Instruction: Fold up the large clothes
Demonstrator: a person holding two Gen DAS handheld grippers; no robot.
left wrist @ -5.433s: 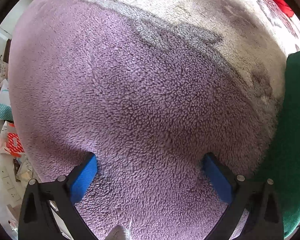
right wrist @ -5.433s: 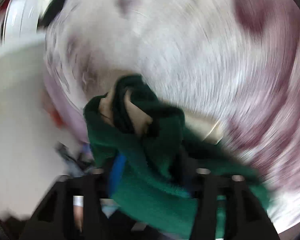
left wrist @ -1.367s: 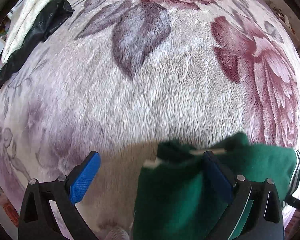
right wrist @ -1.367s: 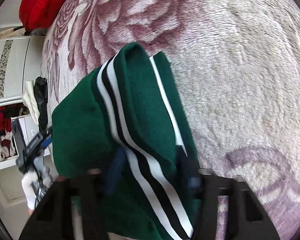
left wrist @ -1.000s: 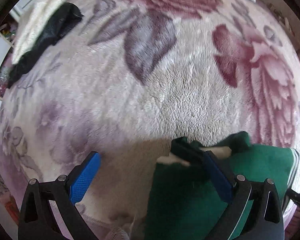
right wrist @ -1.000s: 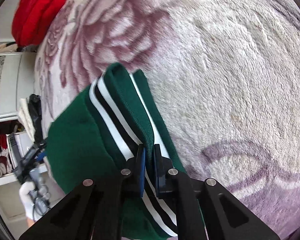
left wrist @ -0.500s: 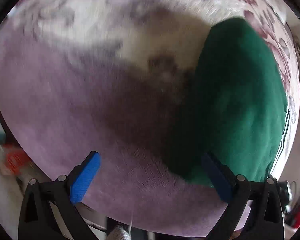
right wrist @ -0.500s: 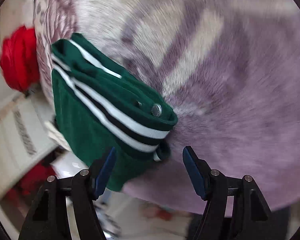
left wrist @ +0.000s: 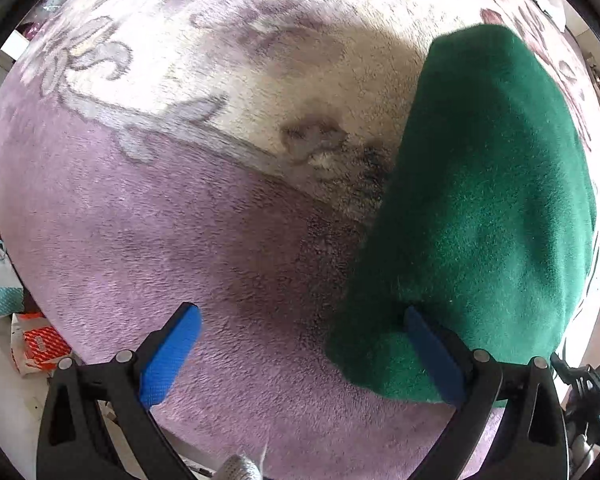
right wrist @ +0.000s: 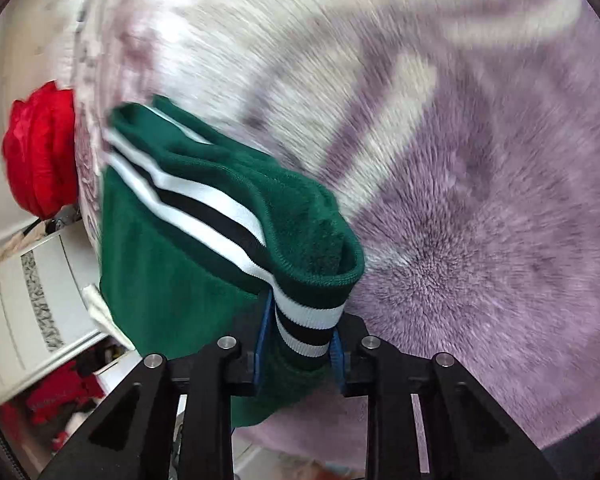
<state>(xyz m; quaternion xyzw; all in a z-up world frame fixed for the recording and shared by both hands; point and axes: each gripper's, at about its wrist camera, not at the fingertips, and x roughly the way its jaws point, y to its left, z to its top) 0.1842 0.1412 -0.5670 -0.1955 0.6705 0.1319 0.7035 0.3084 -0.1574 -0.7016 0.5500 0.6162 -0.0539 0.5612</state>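
Fleece blanket (left wrist: 188,240) in lilac and cream, with a flower pattern, carries the folded green garment (left wrist: 492,200). The left hand-held gripper (left wrist: 300,354) stands released, its jaws wide apart — one blue pad over bare fleece, the other at the garment's near corner. The right hand-held gripper (right wrist: 300,344) has just been closing and now grasps the garment's striped ribbed hem (right wrist: 308,320) between its pads — white and black bands. A red bundle (right wrist: 40,152) sits beyond the blanket's edge.
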